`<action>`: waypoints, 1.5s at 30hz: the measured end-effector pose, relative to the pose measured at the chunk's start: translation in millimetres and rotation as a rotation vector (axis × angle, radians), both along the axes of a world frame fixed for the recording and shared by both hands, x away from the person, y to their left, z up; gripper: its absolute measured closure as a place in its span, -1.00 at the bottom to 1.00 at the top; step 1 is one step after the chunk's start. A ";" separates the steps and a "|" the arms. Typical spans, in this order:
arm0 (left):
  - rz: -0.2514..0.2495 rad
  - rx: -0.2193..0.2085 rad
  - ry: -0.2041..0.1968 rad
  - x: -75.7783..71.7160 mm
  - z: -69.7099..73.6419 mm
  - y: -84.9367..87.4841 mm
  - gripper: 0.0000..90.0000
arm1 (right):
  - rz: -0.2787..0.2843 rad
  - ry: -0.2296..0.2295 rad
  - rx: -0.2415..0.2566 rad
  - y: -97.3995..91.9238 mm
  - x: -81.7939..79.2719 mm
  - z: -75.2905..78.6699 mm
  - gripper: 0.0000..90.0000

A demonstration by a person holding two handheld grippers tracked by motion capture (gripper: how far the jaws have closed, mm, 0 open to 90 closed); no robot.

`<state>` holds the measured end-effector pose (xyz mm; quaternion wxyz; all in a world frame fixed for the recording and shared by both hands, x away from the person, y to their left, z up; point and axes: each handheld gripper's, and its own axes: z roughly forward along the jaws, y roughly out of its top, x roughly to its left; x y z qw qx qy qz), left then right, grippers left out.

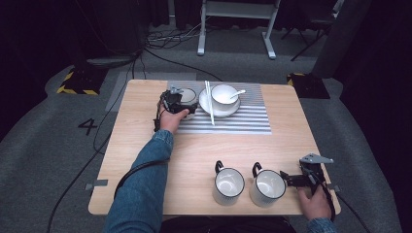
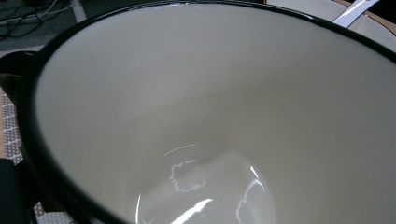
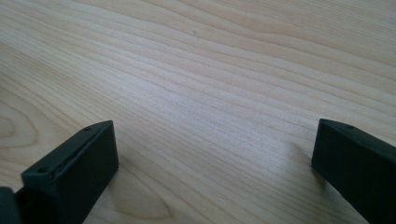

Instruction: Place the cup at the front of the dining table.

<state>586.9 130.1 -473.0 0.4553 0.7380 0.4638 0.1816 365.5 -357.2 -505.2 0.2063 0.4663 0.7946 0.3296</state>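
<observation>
Holding one mug [image 1: 188,99] on the striped mat [image 1: 243,121] beside the plate [image 1: 206,104], left hand-held gripper [image 1: 176,101] clamped on its rim. Resting right hand-held gripper [image 1: 291,179] open on the desk [image 1: 194,150]; two mugs [image 1: 228,186] near the front edge awaiting placement.

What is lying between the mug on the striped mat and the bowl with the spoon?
In the high view, a pair of white chopsticks lies between the mug and the bowl, resting across the left rim of the plate under the bowl.
</observation>
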 end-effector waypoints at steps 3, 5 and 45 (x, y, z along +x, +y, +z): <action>-0.014 0.016 0.003 0.3 -1.1 -0.7 -0.95 | 0.001 0.000 -0.001 0.0 0.0 0.1 -0.99; -0.018 0.043 0.005 -0.4 -1.4 -1.0 -0.96 | -0.001 -0.001 -0.001 0.1 -0.1 0.0 -0.99; -0.060 0.039 -0.064 -56.0 53.1 26.5 -0.66 | -0.002 0.000 0.000 0.1 0.0 0.0 -0.98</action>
